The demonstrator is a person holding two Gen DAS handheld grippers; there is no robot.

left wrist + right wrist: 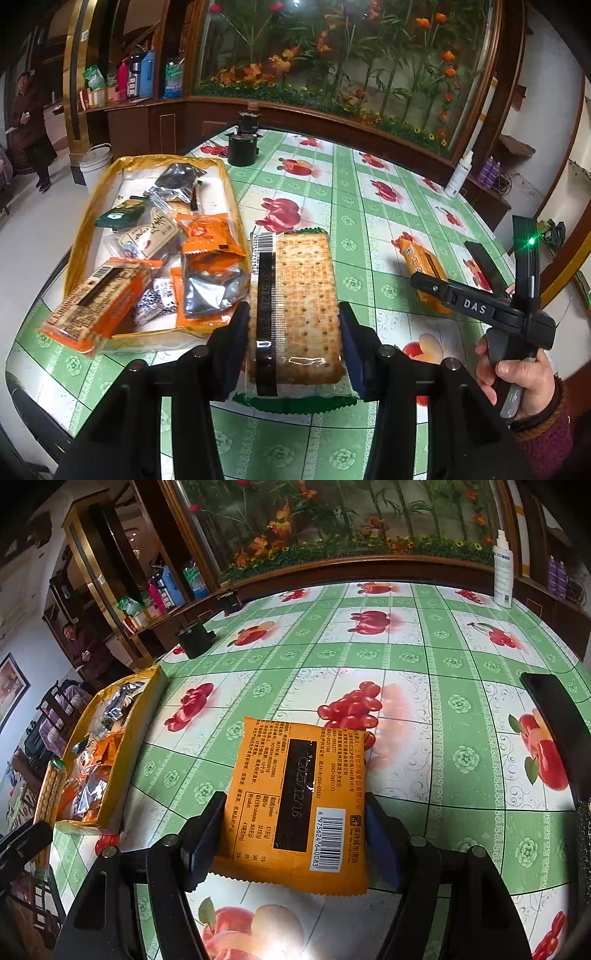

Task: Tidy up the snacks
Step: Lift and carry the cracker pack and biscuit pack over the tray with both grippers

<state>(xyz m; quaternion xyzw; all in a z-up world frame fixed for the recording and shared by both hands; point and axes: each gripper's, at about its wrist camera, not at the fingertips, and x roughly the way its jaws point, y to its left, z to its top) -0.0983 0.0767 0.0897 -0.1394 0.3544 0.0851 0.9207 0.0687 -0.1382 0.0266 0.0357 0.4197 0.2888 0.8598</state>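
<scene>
Clear-wrapped, with green crimped ends and a black date strip, the cracker pack (pixel 295 306) sits clamped between the 2 pads of the left hand-held gripper (pixel 293 343), held by its long edges and lifted off the worktop (pixel 369 206). It hangs just beside the right wall of the yellow tray (pixel 79 229), which already carries a heap of orange sachets, silver pouches and another cracker pack (pixel 92 302) tipped over its near corner.

Over on the right, the orange snack packet (pixel 295 801) lies flat on the green fruit-print cloth, barcode up. The right hand-held gripper (pixel 291 834) straddles it with its jaws set wide, a pad at each side of the packet; whether they already press on it I cannot tell.

To do this step well, I judge the left pack should travel over the tray wall with enough height to clear the rim, then come down on a flatter patch towards the far end, where the pile looks thinner. Keep the grip gentle: crackers crack under a squeeze. Release only once the pack rests on something, since the near corner is already overflowing and a dropped pack could slide out. The right packet can wait until the left side is clear of the tray.
</scene>
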